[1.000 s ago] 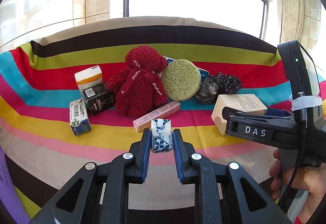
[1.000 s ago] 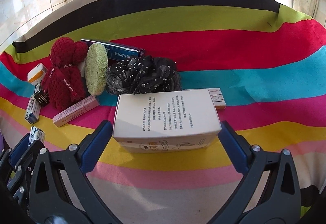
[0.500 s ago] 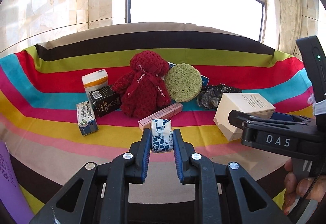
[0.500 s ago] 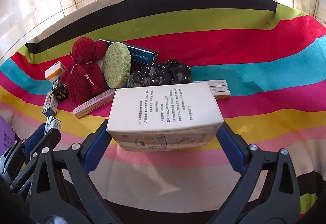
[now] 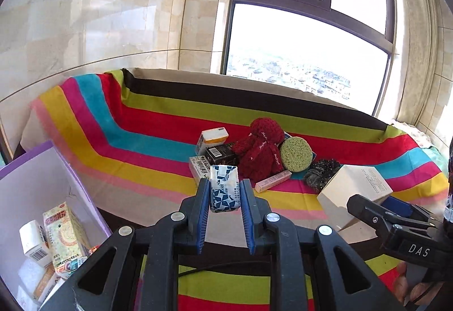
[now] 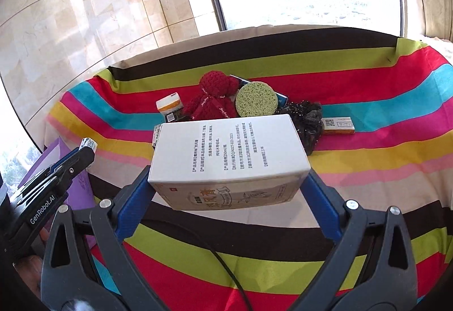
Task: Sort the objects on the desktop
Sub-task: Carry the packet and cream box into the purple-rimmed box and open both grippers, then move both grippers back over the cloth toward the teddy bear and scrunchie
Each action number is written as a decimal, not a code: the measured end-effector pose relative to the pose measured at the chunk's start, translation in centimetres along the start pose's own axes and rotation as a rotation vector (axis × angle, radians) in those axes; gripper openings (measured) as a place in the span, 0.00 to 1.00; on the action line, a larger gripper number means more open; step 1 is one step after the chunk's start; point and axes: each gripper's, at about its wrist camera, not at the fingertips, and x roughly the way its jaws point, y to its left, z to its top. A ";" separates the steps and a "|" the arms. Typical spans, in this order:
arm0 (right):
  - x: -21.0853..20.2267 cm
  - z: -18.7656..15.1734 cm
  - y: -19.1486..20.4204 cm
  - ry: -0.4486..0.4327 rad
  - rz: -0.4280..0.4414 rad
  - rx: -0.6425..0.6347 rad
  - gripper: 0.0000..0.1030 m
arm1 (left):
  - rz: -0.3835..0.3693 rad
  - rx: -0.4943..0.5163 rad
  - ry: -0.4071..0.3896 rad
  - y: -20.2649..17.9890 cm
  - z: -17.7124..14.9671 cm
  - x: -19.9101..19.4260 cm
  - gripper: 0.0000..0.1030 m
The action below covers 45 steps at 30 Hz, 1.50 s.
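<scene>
My left gripper is shut on a small blue-and-white patterned packet and holds it in the air above the table's front edge. My right gripper is shut on a large white box with printed text, lifted off the striped cloth; the box also shows in the left wrist view. A purple bin at lower left holds several cartons. On the striped cloth remain a red knitted bear, a green round sponge, small boxes and a black scrunchie.
A pink slim box lies in front of the bear. A yellow-and-white carton lies right of the scrunchie. A blue box lies behind the sponge. A tiled wall and a window stand behind the table.
Both grippers have risen and pulled back from the table toward the left with their loads. The white box has come off the cloth. The purple bin has come into view.
</scene>
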 end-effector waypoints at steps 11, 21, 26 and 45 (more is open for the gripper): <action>-0.9 0.1 10.3 -0.015 0.197 -0.128 0.96 | 0.078 -0.144 -0.084 9.5 3.2 -5.7 0.21; -0.5 -0.6 19.3 0.011 0.328 -0.270 0.96 | 0.180 -0.274 -0.112 16.1 3.7 -7.1 0.21; 0.5 -1.4 22.4 0.036 0.390 -0.328 0.96 | 0.217 -0.315 -0.128 17.6 3.7 -7.7 0.21; 2.1 -3.6 24.5 0.161 0.522 -0.426 0.99 | 0.236 -0.373 -0.145 18.9 3.3 -8.1 0.57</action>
